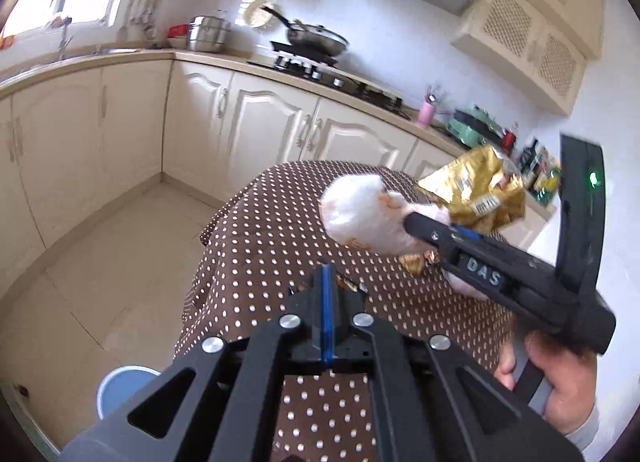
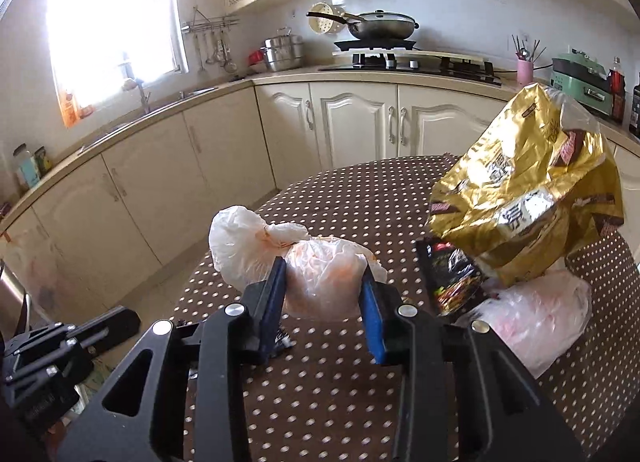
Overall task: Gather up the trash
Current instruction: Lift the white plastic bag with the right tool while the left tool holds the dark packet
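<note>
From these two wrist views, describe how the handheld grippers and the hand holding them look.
Both are matte black plastic frames with triangular cut-outs and round silver bolts. The left gripper and right gripper have blue finger pads. The right one carries raised "DAS" lettering and a green light on an upright bar. A bare hand with a pale grey cuff holds it.

A crumpled white plastic bag (image 2: 280,258), knotted at the middle and tinged orange inside, sat on the dotted tablecloth. A large gold foil snack bag (image 2: 524,190), creased and torn open, stood tilted to its right. At its base lay a dark printed wrapper (image 2: 450,278), flat, and beside that a second translucent plastic bag (image 2: 536,314), slumped. A small gold candy wrapper (image 1: 414,262) lay nearby.
</note>
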The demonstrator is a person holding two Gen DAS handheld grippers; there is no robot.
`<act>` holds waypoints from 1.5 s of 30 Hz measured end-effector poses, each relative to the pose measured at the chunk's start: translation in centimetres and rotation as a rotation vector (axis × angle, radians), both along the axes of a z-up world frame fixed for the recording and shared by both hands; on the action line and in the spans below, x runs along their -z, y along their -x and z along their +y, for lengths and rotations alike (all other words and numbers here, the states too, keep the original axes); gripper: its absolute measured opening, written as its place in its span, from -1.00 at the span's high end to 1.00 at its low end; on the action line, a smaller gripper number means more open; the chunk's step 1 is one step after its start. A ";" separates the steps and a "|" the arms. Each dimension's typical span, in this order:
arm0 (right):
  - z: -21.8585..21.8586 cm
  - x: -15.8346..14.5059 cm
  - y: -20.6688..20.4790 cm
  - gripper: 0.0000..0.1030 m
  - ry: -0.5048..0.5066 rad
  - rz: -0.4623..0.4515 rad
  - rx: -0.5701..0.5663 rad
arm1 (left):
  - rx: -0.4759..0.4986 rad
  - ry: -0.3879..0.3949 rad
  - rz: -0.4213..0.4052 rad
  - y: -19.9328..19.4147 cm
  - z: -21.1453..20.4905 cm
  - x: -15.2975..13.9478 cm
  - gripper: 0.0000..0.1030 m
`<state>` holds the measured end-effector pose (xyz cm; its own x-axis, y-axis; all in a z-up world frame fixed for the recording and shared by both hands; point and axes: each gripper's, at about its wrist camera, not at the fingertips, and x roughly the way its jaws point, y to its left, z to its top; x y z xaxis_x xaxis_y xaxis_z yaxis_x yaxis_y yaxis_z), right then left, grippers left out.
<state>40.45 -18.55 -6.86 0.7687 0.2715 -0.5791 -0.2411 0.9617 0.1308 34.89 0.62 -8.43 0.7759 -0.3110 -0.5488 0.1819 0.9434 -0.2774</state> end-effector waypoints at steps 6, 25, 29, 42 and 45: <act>-0.7 0.2 0.9 0.36 -0.009 0.002 0.028 | -0.020 -0.109 0.021 -0.4 -0.6 0.9 0.05; -1.0 2.1 -0.5 0.35 -0.030 0.074 0.010 | 0.031 -0.079 0.122 -4.9 -2.4 4.5 0.81; -0.2 1.4 0.1 0.35 -0.030 0.058 -0.008 | 0.006 -0.056 0.104 -3.3 -1.0 4.1 0.81; 12.0 -0.3 4.7 0.36 -0.035 0.023 -0.236 | -0.305 -0.110 0.082 5.3 11.9 2.7 0.81; 16.0 0.9 5.5 0.36 -0.025 0.050 -0.306 | -0.371 -0.111 0.131 6.8 15.3 4.3 0.81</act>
<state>34.93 -2.54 -7.79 0.6200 0.5009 -0.6040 -0.5117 0.8416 0.1726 28.07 15.89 -12.73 0.7454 0.0436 -0.6652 -0.2066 0.9639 -0.1683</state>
